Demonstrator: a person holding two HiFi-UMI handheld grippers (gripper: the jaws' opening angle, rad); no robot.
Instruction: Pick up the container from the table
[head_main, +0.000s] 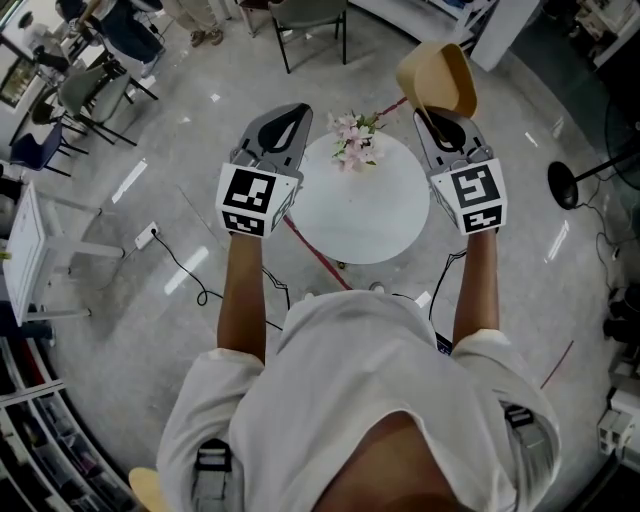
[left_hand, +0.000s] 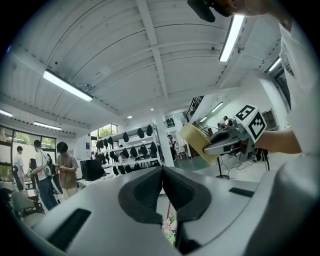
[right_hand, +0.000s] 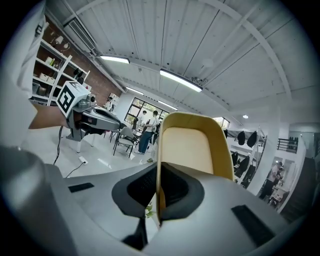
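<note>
A tan, bowl-like container (head_main: 437, 78) hangs in the air above the far right edge of the round white table (head_main: 375, 215). My right gripper (head_main: 432, 116) is shut on its rim; in the right gripper view the thin wall of the container (right_hand: 192, 145) is pinched between the dark pads (right_hand: 175, 187). My left gripper (head_main: 289, 118) hovers over the table's left edge, shut with nothing in it, its pads (left_hand: 150, 187) pressed together. From the left gripper view the container (left_hand: 196, 142) and the right gripper (left_hand: 225, 144) show off to the right.
A bunch of pink and white flowers (head_main: 352, 138) stands on the far side of the table. Chairs (head_main: 310, 25) stand beyond it, a black fan base (head_main: 565, 185) at the right, cables and a power strip (head_main: 147, 236) on the floor at the left. People stand far off.
</note>
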